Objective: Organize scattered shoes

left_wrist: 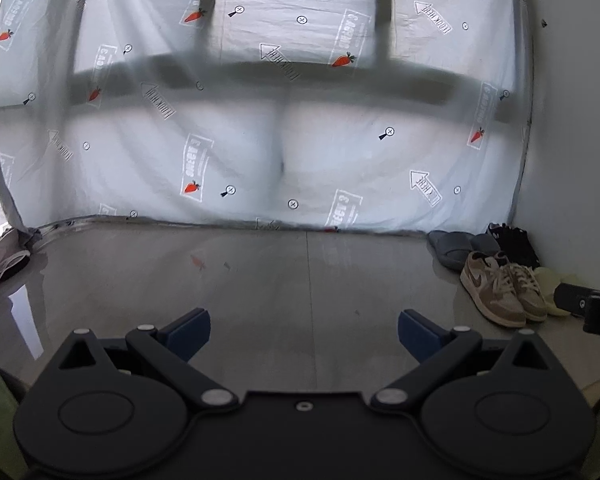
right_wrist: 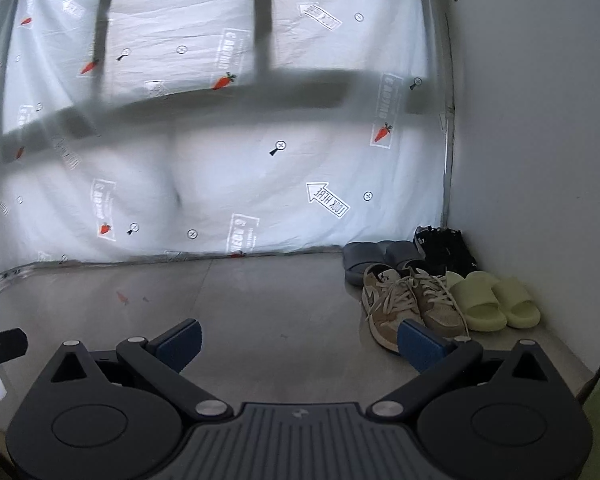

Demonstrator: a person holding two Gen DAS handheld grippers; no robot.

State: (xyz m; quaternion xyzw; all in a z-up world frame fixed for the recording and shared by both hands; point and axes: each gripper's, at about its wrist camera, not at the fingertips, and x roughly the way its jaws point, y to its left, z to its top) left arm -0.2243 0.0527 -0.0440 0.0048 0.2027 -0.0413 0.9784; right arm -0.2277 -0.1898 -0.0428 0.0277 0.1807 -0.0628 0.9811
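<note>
Shoes stand in pairs in the right corner by the white wall. In the right wrist view I see tan sneakers, pale green slides, grey slides and black sneakers. The left wrist view shows the tan sneakers, grey slides, black sneakers and part of the green slides. My left gripper is open and empty over bare floor. My right gripper is open and empty, its right finger just in front of the tan sneakers.
A printed translucent sheet hangs across the back. Grey tiled floor spreads in front of it. Crumpled cloth lies at the far left. The white wall bounds the right side.
</note>
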